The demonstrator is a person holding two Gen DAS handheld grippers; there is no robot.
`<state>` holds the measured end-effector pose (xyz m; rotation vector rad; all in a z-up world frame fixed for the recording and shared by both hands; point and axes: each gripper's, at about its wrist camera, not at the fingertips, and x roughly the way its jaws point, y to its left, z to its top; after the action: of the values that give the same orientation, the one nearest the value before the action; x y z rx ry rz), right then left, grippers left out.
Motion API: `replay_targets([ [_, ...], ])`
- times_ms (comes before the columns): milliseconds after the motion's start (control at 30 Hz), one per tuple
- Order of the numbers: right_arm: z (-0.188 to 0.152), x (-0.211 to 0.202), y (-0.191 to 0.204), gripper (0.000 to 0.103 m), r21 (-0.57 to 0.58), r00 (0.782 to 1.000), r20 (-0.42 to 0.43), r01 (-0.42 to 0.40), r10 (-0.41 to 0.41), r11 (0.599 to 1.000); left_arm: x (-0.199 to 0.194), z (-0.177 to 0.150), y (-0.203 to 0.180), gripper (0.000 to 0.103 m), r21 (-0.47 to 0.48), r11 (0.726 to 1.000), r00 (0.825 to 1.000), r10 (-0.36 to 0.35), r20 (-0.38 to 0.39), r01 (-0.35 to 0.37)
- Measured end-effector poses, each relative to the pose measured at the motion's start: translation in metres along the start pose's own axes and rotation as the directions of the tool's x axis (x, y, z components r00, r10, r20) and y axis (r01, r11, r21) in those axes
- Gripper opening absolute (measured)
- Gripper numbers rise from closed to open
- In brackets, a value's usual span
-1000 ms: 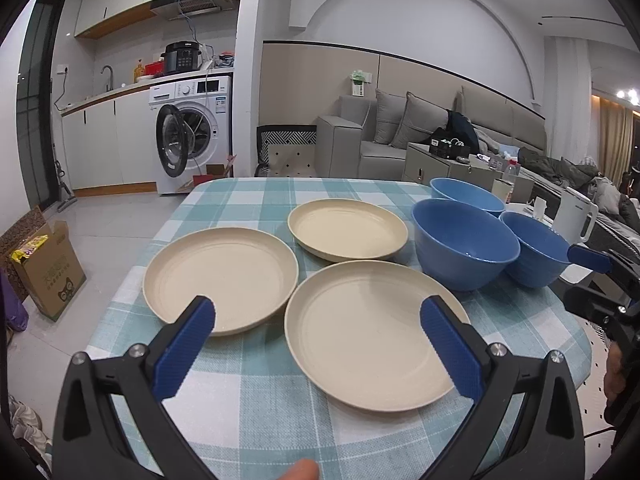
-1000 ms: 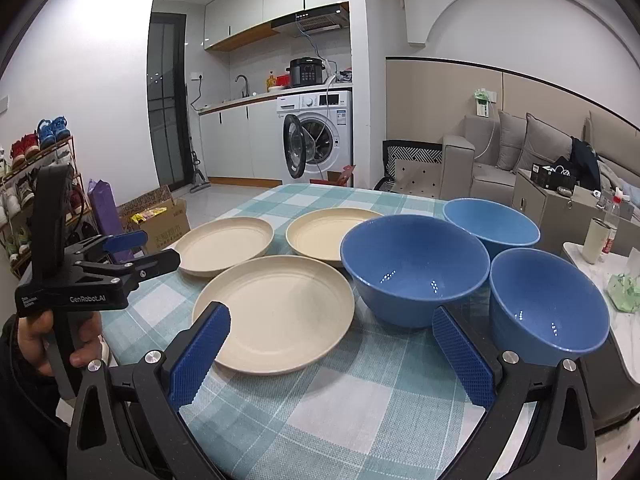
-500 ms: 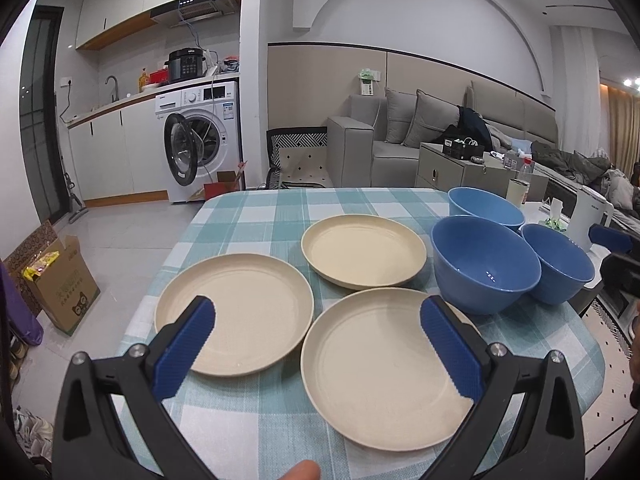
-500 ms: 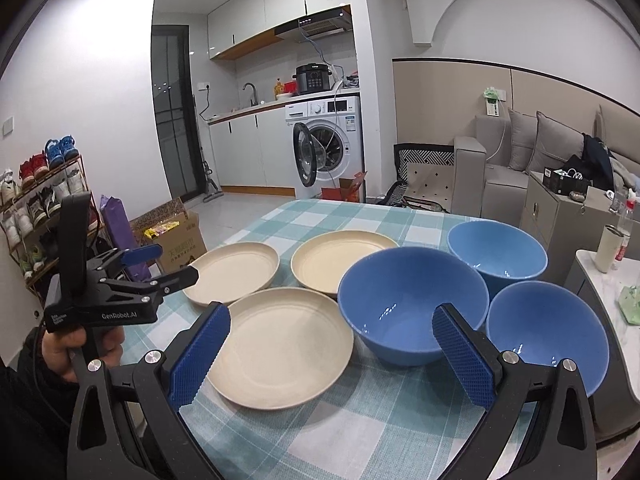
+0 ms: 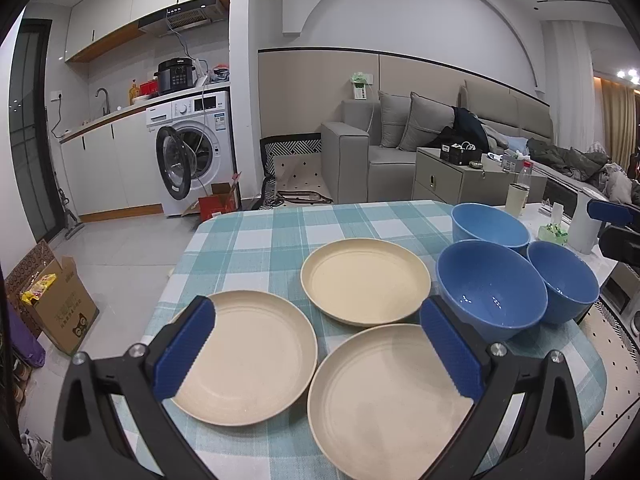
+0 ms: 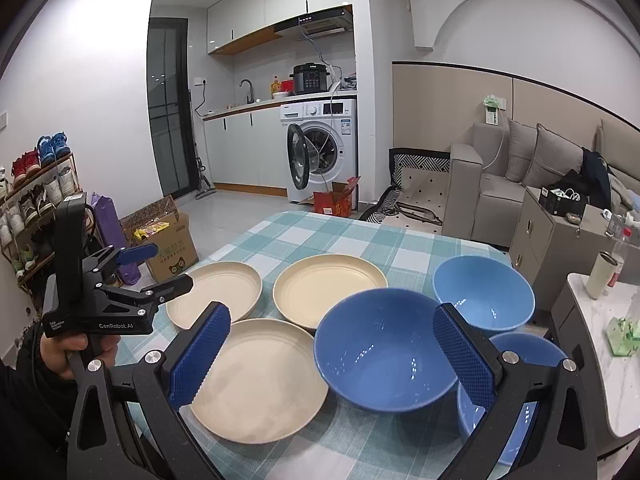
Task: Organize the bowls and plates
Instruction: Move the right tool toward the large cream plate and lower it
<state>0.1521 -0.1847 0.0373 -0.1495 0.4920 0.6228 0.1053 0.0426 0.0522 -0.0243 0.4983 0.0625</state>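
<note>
Three cream plates lie on the checked table (image 5: 276,228): a left plate (image 5: 244,356), a far plate (image 5: 364,280) and a near plate (image 5: 384,396). To their right stand three blue bowls: a large bowl (image 5: 492,288), a far bowl (image 5: 490,226) and a right bowl (image 5: 562,280). My left gripper (image 5: 316,310) hovers open over the near edge, above the left and near plates, holding nothing. My right gripper (image 6: 331,316) is open and empty too, above the near plate (image 6: 256,376) and the large bowl (image 6: 384,356). A finger partly hides the right bowl (image 6: 520,352).
A white side table (image 6: 624,368) with a cup (image 6: 602,274) and a bottle stands right of the table. A cardboard box (image 5: 52,312) sits on the floor at left. A hand (image 6: 68,356) holds the left gripper (image 6: 166,266) at the table's left edge.
Both grippers have drawn back and upward from the table, so the plates and bowls sit lower and smaller in view. Both stay open. Nothing on the table has moved.
</note>
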Motion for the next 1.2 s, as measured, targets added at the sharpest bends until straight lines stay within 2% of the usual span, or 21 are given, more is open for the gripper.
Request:
replay_targets([
  [167,0.019,0.011,-0.005,0.103,-0.009,1.0,-0.016,-0.011,0.011,1.0,0.011,0.01,0.004,0.103,-0.011,1.0,1.0,0.012,-0.012,-0.012],
  [300,0.035,0.016,-0.015,0.103,0.015,0.998,-0.017,-0.058,0.058,0.998,0.018,0.017,0.007,0.103,-0.013,1.0,1.0,0.007,-0.016,-0.007],
  [767,0.088,0.054,-0.034,0.103,0.035,0.997,-0.065,-0.039,0.041,0.999,0.047,0.049,0.02,0.103,-0.019,1.0,1.0,-0.003,-0.015,0.002],
  [1200,0.109,0.119,-0.045,0.103,0.025,0.981,-0.191,-0.013,0.018,1.0,0.097,0.06,0.02,0.103,-0.01,1.0,0.996,-0.02,-0.091,0.019],
])
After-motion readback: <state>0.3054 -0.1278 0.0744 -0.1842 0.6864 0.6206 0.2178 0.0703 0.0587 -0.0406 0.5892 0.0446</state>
